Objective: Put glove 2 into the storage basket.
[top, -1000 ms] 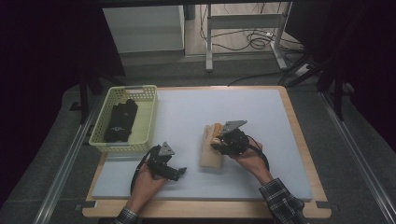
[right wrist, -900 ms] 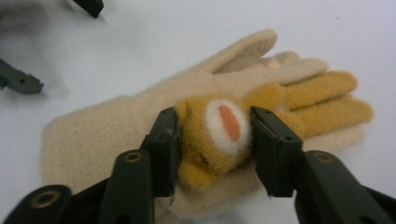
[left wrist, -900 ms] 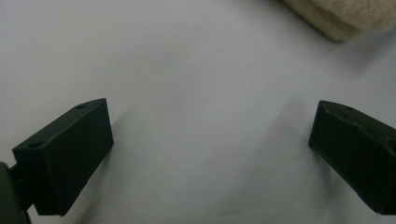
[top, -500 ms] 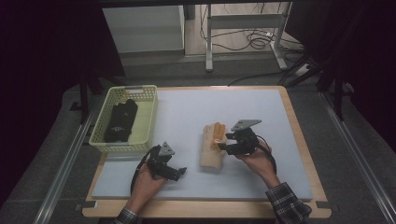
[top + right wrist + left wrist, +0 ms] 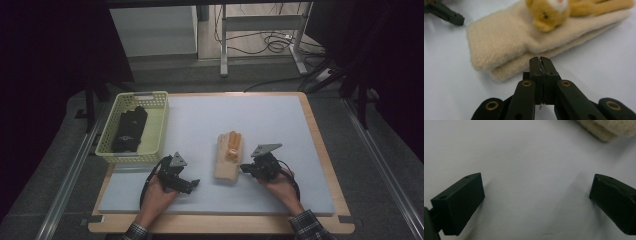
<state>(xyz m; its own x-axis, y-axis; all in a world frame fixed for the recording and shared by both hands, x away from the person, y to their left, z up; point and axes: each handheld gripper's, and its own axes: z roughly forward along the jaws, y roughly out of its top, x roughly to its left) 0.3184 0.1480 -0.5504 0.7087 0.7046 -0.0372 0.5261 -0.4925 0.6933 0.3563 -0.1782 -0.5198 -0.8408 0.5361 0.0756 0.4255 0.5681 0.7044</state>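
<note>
Right claw (image 5: 541,60): jaws pressed flat together with nothing between them, tips aimed at the near long edge of the glove; judged to be poised beside the fabric rather than gripping it.
Right claw, high view (image 5: 246,169): sits low on the counter, just right of the glove's cuff end, the hand behind it resting on the mat.
Glove (image 5: 524,42): cream fleece, lying flat in two layers directly ahead of the right claw's tips, very close, contact not certain; cuff end to the claw's left, finger end running off to its right.
Animal figure (image 5: 549,11): orange plush sewn on the glove's upper face, beyond the claw's tips; face-up placement suggests the glove lies with its back upward.
Left claw (image 5: 536,192): jaws spread wide, holding nothing, bare mat between them; a corner of the glove shows ahead and to its right, apart from the jaws. Judged to be waiting, ready to take the cuff.
Left claw, high view (image 5: 192,184): points toward the glove from its left, near but clear.
Counter (image 5: 280,115): pale mat on a wood-edged top, bare beyond both claws.
Basket (image 5: 162,120): yellow, far-left of the left claw, well apart from the glove.
Dark item (image 5: 129,130): black bundle lying inside the basket; kind not clear.
</note>
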